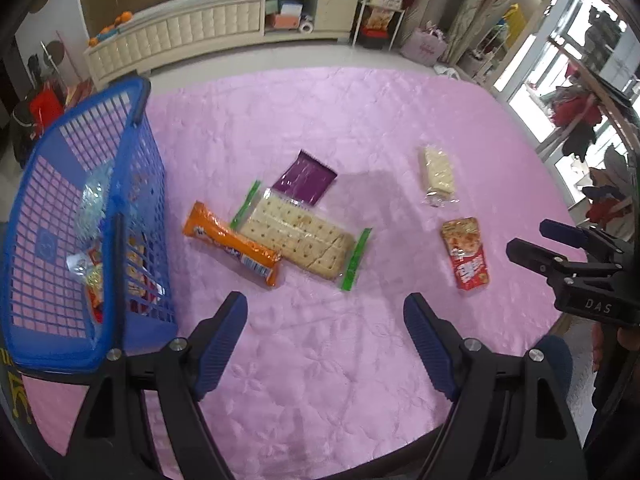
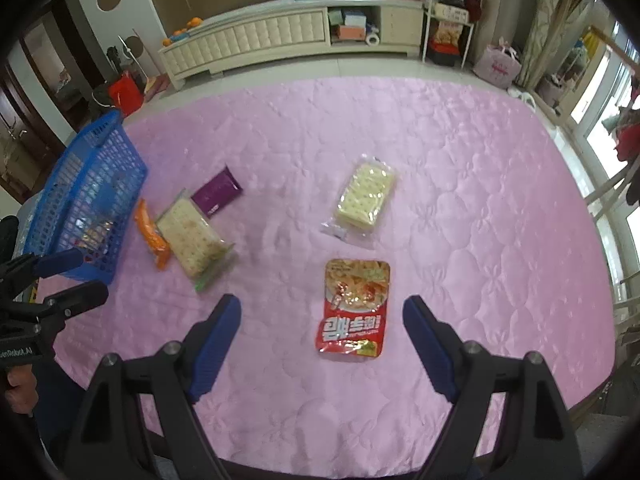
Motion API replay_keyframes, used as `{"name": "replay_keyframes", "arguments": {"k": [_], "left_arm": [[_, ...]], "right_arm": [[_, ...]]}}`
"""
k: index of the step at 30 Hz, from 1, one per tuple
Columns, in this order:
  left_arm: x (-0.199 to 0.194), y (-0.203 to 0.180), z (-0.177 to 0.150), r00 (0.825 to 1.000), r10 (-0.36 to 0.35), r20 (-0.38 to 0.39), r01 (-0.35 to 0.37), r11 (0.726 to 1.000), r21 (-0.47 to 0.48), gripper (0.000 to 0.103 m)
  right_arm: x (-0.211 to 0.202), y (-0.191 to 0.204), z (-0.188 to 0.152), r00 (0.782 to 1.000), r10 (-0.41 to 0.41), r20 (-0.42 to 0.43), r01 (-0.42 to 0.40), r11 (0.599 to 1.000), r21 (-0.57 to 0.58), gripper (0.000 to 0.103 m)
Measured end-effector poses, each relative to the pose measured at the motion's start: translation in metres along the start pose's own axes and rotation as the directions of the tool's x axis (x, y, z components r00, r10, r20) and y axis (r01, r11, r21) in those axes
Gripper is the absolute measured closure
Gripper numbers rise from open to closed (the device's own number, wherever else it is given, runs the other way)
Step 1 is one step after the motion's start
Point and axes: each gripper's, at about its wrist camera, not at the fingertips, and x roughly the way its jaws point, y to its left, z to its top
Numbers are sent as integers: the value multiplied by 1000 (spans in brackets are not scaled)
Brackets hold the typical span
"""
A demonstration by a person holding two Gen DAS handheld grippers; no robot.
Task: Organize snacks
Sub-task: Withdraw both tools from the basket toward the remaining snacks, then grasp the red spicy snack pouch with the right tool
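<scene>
Snacks lie on a pink quilted cloth [image 1: 328,352]. A blue plastic basket [image 1: 52,344] at the left holds several packets. Beside it lie an orange wrapped bar [image 1: 231,244], a clear cracker pack with green ends [image 1: 298,236] and a purple packet [image 1: 305,177]. Farther right are a pale cracker pack [image 2: 366,196] and a red snack pouch [image 2: 354,308]. My left gripper [image 1: 325,344] is open and empty, just short of the orange bar and crackers. My right gripper [image 2: 322,344] is open, its fingers either side of the near end of the red pouch, above it.
A long cream cabinet [image 2: 280,36] stands beyond the cloth, with a white rack [image 2: 448,12] and a pink bag [image 2: 500,66] to its right. Windows and hanging clothes line the right side. A red bag [image 2: 126,94] sits on the floor behind the basket.
</scene>
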Motion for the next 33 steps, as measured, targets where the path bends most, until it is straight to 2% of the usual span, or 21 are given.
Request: {"name": "replay_keyframes", "arguments": {"k": [9,15,18,22,25,26,27,33], "left_arm": [[40,5,8,997,21,-71,-22,1000,-18,24],[60,14,9,994,29,-109,-33,999,-28,24],[63,20,7,993,24,-114,-28,999,-37,24],[65,25,5,993,25,-115,-29,999,-37,24],[64,30,2,993,19,-115,-25,998,-50,24],[65,32,0,993,16,-115,-22,998,-56,24],[65,33,-1,993,13,-116,-20,998,-61,24],[65,29,-12,992,-4,-124,-4,998,-64,24]], "right_arm": [[51,-16,-1,995,12,-96,-10,1000,30,17],[84,-22,-2,985,-20,-171,26,999,32,17],[95,-25,-5,983,-10,-184,18,999,42,18],[98,-15,-6,980,-94,-176,89,995,-35,20],[95,-14,-7,980,-95,-175,89,995,-44,23],[93,-13,-7,980,-94,-177,86,995,-53,29],[90,-11,-7,980,-91,-175,81,995,-62,40],[76,4,-15,985,-71,-157,52,991,-121,66]]}}
